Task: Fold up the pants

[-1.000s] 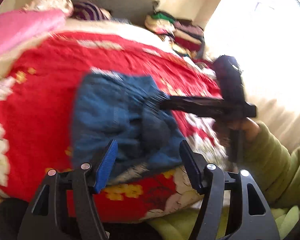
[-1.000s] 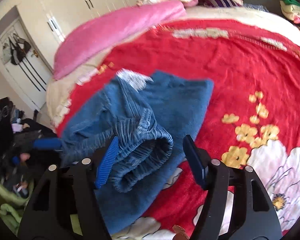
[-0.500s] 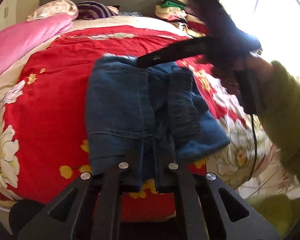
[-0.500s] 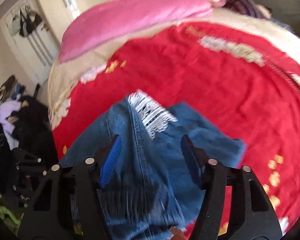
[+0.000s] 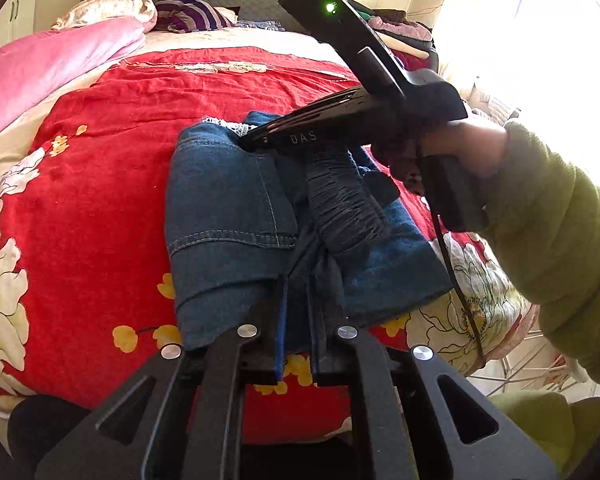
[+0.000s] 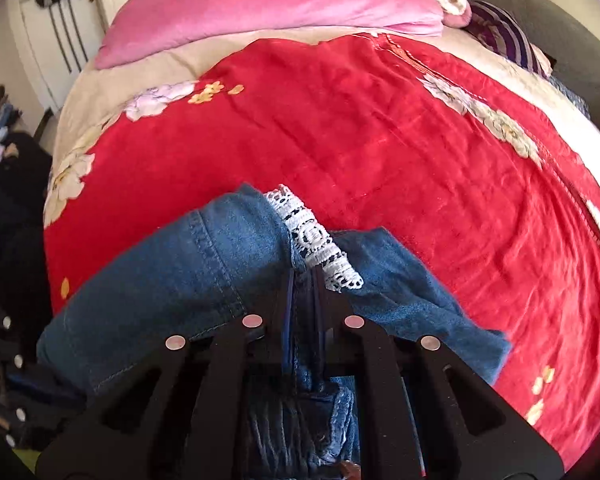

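Note:
Folded blue denim pants (image 5: 236,216) lie on the red flowered blanket (image 5: 100,184) near the bed's front edge. My left gripper (image 5: 298,300) is shut on the near edge of the pants. My right gripper (image 6: 304,280) is shut on the far edge of the pants (image 6: 188,272), beside a white lace trim (image 6: 316,244). In the left wrist view the right gripper (image 5: 256,142) reaches in from the right over the pants' far end, held by a hand in a green sleeve (image 5: 552,216). The elastic waistband (image 5: 344,200) lies bunched on top.
A pink blanket (image 6: 268,4) lies along the bed's left side, with pillows (image 5: 196,12) at the grey headboard. A pile of clothes (image 5: 400,32) sits at the far right by the bright window. Dark clutter (image 6: 4,184) lies on the floor left of the bed.
Both grippers went from open to shut on the pants: the left closed on the near edge first, then the right moved to the far edge and closed by the lace trim.

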Tool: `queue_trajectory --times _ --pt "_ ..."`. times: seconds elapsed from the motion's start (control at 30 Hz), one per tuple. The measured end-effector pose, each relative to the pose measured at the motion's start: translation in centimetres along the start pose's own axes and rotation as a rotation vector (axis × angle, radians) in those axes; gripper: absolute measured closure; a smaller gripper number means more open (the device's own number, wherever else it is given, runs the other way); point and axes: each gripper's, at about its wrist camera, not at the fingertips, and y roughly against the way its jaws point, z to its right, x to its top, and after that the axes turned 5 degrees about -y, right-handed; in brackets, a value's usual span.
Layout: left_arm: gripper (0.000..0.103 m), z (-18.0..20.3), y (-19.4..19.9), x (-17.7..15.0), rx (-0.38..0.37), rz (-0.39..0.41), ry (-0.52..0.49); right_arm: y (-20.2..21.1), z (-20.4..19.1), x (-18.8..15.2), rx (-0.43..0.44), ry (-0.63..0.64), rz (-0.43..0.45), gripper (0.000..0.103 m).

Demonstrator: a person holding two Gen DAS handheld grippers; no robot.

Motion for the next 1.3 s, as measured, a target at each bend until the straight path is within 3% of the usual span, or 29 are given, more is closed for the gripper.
queue_trajectory --times 0.1,0.17,0.23,0.37,0.53,0.83,0.9,0.97,1.13,1.3 --pt "0.094 0.0 0.0 -0.1 -0.004 -0.004 0.002 1.3 0.5 -0.2 0.023 -0.047 0.046 0.095" --pt "0.094 -0.1 0.1 -0.1 -0.008 -0.004 0.006 2.8 0.9 -0.6 0.029 -0.081 0.081 0.077" --pt "0.094 -0.1 0.1 -0.2 -0.008 -0.003 0.007 4.2 1.0 -0.9 0.043 -0.100 0.118 0.065" --pt "0.092 -0.3 0.1 0.0 -0.012 -0.002 0.010 7.8 1.0 -2.5 0.058 -0.111 0.202 0.057" --pt "0.082 0.0 0.6 -0.1 -0.028 0.007 0.012 11.7 0.4 -5.6 0.055 -0.113 0.282 0.043" --pt "0.061 0.4 2.1 0.0 -0.038 0.026 0.012 14.6 0.1 -11.1 0.011 -0.152 0.285 0.035" --pt "0.046 0.1 3.0 0.0 -0.023 0.045 0.021 15.0 0.3 -11.9 -0.001 -0.165 0.284 0.033" --pt "0.041 -0.5 4.2 0.2 0.004 0.076 0.039 15.3 0.3 -12.6 -0.006 -0.174 0.286 0.030" --pt "0.040 -3.0 6.7 0.6 0.060 0.133 0.110 15.3 -1.0 -13.4 0.011 -0.147 0.295 0.030" --pt "0.043 -5.3 7.4 1.1 0.097 0.136 0.168 14.9 -4.3 -13.3 0.074 -0.038 0.303 0.030"
